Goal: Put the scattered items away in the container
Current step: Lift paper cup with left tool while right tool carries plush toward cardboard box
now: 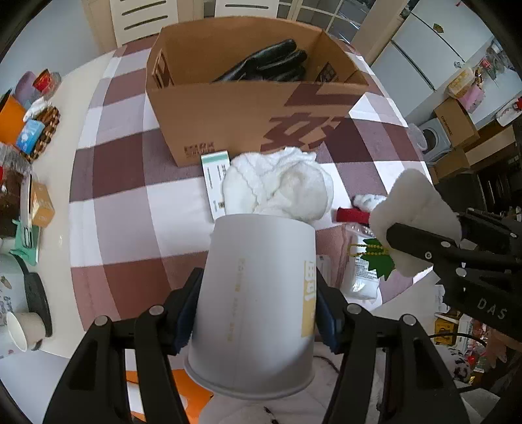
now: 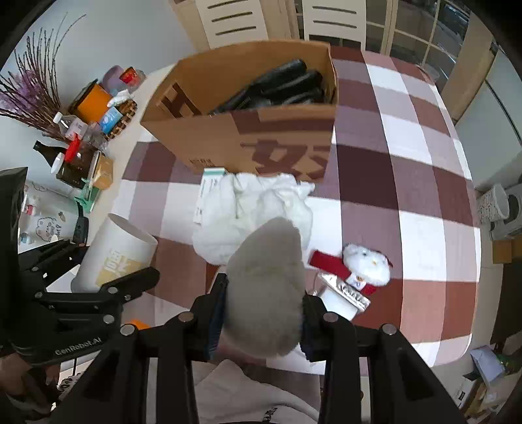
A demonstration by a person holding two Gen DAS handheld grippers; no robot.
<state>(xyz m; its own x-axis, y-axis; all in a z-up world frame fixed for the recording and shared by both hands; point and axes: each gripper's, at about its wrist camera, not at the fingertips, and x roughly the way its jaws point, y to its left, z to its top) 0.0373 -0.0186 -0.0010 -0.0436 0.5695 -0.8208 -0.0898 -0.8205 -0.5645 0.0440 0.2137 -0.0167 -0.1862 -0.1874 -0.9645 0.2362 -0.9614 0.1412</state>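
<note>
My left gripper [image 1: 257, 310] is shut on a white paper cup [image 1: 257, 306], held above the checked table; the cup also shows in the right wrist view [image 2: 114, 257]. My right gripper [image 2: 264, 313] is shut on a white fluffy plush item [image 2: 266, 290], which also shows in the left wrist view [image 1: 414, 212]. An open cardboard box [image 1: 235, 120] [image 2: 248, 143] stands ahead with black gloves [image 1: 270, 63] inside. In front of it lie a white towel [image 1: 280, 186] [image 2: 254, 205], a white paper card [image 1: 213, 182], a snowman toy with a red band [image 2: 362, 264] and a clear packet [image 2: 342, 293].
The left table edge carries clutter: an orange cup [image 1: 9, 119], a wicker basket [image 1: 44, 132], a small box [image 1: 42, 204], a mug [image 1: 23, 329], a dark bottle [image 2: 52, 151] and dried purple flowers [image 2: 29, 94]. Chairs [image 2: 235, 22] stand behind the table.
</note>
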